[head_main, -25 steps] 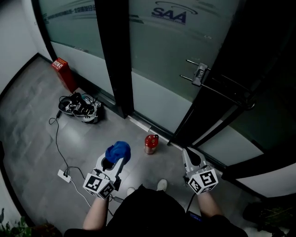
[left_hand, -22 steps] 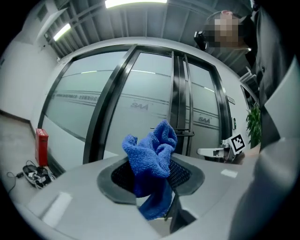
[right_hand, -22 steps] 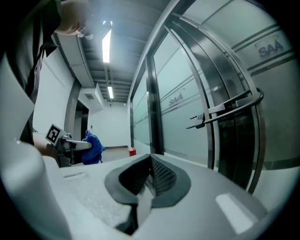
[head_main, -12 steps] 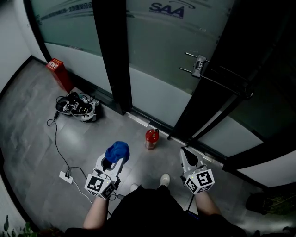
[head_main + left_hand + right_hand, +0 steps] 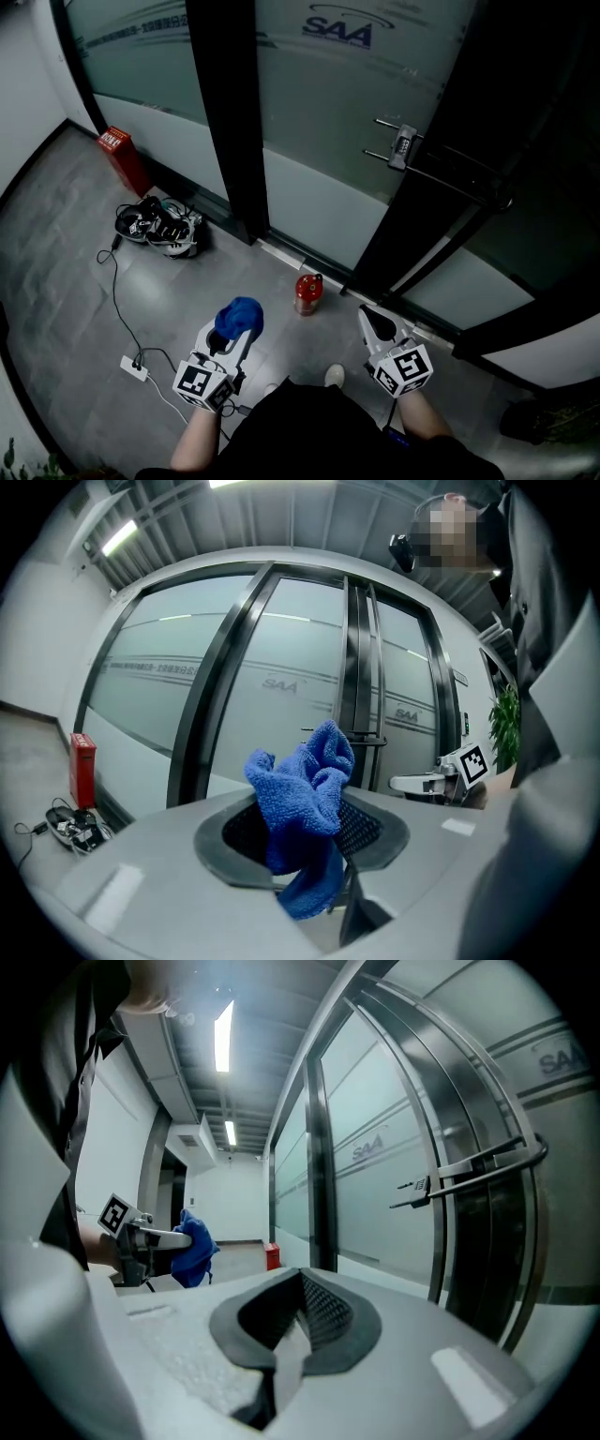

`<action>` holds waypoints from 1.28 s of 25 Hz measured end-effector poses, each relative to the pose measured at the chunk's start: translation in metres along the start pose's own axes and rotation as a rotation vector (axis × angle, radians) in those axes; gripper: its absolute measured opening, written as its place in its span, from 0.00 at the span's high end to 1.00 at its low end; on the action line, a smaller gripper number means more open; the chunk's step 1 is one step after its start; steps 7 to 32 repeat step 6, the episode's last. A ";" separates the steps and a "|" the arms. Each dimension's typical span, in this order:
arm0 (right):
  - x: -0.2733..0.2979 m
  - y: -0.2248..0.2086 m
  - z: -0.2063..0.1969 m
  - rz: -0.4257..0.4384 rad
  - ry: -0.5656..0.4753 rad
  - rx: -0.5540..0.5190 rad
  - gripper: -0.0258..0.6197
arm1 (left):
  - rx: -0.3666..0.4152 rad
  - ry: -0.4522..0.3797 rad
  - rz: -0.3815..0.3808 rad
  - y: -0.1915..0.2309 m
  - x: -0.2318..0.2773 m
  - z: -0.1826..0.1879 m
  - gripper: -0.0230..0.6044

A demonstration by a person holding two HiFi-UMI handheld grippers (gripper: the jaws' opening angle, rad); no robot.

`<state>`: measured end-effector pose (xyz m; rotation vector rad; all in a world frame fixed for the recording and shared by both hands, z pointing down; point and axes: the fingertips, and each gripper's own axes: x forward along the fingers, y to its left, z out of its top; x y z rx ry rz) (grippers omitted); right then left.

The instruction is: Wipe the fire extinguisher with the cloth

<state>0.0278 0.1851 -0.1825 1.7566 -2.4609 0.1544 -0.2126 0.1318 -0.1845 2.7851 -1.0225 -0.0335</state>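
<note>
A small red fire extinguisher (image 5: 307, 292) stands upright on the grey floor by the foot of the glass door. My left gripper (image 5: 235, 330) hovers to its lower left, shut on a crumpled blue cloth (image 5: 239, 316) that bulges out of the jaws (image 5: 305, 799). My right gripper (image 5: 368, 318) hovers to the extinguisher's lower right, shut, with nothing between its dark pads (image 5: 319, 1312). Neither gripper touches the extinguisher. From the right gripper view the left gripper (image 5: 155, 1239) and its cloth (image 5: 194, 1246) show at the left. The extinguisher is out of sight in both gripper views.
A glass wall with a black pillar (image 5: 230, 112) and a door with a bar handle (image 5: 405, 150) rises behind. A red box (image 5: 124, 159) leans by the wall; shoes (image 5: 159, 225) lie near it. A white power strip (image 5: 133, 367) with a cable lies at the left.
The head view has shifted slightly and both grippers sit a little lower in it. The left gripper still holds the cloth; the extinguisher has not moved.
</note>
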 end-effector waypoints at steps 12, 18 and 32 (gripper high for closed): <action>0.005 -0.007 0.015 0.045 -0.015 -0.015 0.96 | 0.002 -0.024 0.009 -0.003 0.010 -0.001 0.69; 0.005 -0.007 0.015 0.045 -0.015 -0.015 0.96 | 0.002 -0.024 0.009 -0.003 0.010 -0.001 0.69; 0.005 -0.007 0.015 0.045 -0.015 -0.015 0.96 | 0.002 -0.024 0.009 -0.003 0.010 -0.001 0.69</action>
